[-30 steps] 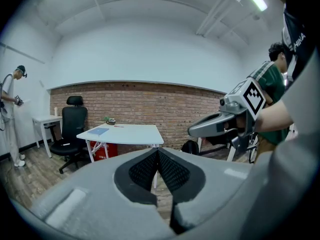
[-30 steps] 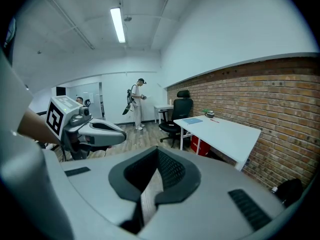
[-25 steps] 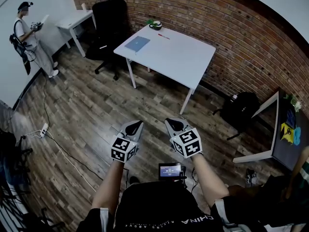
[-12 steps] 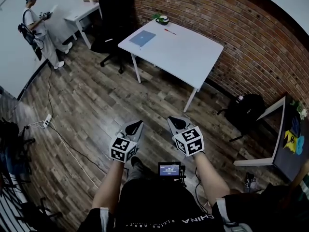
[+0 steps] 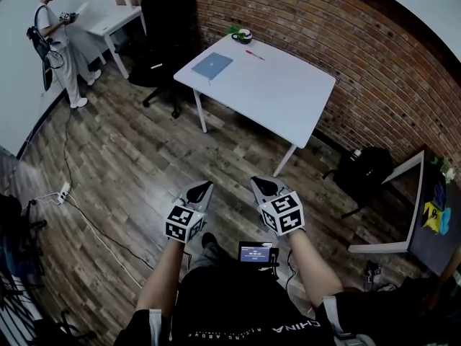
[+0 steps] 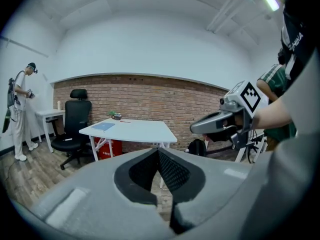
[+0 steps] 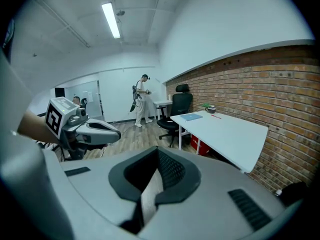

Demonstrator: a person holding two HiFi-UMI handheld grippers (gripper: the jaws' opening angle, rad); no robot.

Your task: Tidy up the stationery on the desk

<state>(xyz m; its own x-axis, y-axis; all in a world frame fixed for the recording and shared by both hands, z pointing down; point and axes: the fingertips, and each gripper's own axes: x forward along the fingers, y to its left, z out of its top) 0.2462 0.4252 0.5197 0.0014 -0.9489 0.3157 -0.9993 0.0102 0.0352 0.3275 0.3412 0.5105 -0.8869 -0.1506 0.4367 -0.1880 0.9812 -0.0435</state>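
The left tool (image 5: 204, 186) and right tool (image 5: 259, 184) are closed tight, empty. A flat blue book (image 5: 212, 65) lies on the smooth white counter (image 5: 288, 96)

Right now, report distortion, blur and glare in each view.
Head view: fisheye bows the brick wall. Left gripper view: black corners ring the frame, the shut left tongs loom close and soft. Right gripper view: the ceiling lamp glares white.

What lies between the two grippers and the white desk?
Only bare wooden floor, seen in the head view. Both the left gripper and the right gripper are shut, empty and well short of the white desk.
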